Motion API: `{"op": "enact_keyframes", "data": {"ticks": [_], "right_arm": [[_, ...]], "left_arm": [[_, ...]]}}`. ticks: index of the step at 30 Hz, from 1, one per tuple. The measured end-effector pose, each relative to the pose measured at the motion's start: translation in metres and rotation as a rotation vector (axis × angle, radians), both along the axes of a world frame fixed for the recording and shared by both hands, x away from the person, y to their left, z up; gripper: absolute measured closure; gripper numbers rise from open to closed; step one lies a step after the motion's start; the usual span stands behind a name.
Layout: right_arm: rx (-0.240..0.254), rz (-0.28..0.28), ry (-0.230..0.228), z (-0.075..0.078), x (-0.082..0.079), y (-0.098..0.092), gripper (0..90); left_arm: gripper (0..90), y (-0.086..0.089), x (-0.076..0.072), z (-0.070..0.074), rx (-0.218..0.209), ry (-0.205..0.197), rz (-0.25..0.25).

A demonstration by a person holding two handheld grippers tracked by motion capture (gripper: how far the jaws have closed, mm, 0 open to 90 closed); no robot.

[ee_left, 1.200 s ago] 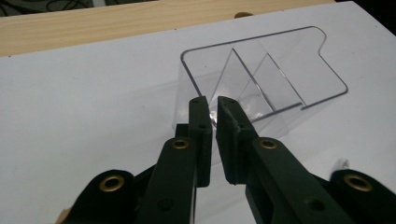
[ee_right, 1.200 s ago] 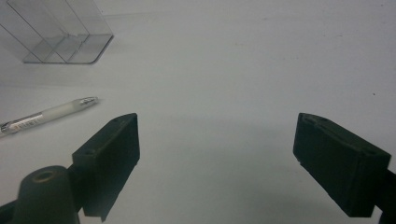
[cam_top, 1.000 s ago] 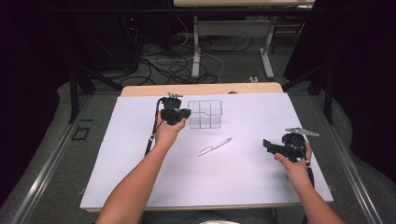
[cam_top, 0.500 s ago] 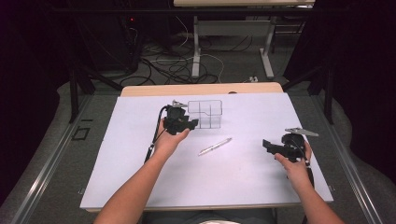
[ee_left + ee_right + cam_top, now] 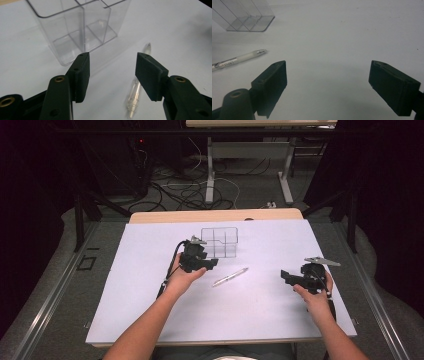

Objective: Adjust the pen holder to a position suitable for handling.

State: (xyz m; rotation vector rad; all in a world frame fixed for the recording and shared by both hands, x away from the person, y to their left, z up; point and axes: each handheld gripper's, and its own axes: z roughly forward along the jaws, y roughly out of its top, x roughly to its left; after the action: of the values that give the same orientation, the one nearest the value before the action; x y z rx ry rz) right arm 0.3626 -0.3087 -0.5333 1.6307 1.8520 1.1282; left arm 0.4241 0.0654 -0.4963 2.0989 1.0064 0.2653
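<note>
Dark room, cables (image 5: 200,190) (tangled) behind white table (image 5: 150,320).

clear organizer (image 5: 220,241), translucent white pen (image 5: 229,277), black grippers' jaws, plain white table (image 5: 150,320).

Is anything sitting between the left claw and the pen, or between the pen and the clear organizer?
Nothing visible does. The left claw is open and empty, with only bare white mat between it and the pen. The clear organizer stands just beyond, its compartments look empty, and the stretch of mat from pen to organizer is bare too.
</note>
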Motion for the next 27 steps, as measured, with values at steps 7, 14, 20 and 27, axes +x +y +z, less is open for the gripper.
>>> {"op": "enact_keyframes", "data": {"ticks": [7, 14, 20, 27], "right_arm": [[0.006, 0.004, 0.011, -0.001, 0.000, 0.001, 14.8], [0.000, 0.009, 0.013, -0.002, 0.001, 0.000, 14.8], [0.006, 0.018, 0.024, -0.002, 0.001, 0.000, 14.8], [0.003, 0.020, 0.024, -0.003, 0.002, 0.000, 14.8]], "left_arm": [[46.8, -0.011, -0.002, -0.008, 0.082, 0.012, -0.087], [47.0, -0.020, -0.005, -0.017, 0.128, 0.008, -0.154], [41.1, -0.026, -0.007, -0.025, 0.154, 0.018, -0.183], [51.2, -0.030, -0.009, -0.032, 0.185, 0.060, -0.211]]}}
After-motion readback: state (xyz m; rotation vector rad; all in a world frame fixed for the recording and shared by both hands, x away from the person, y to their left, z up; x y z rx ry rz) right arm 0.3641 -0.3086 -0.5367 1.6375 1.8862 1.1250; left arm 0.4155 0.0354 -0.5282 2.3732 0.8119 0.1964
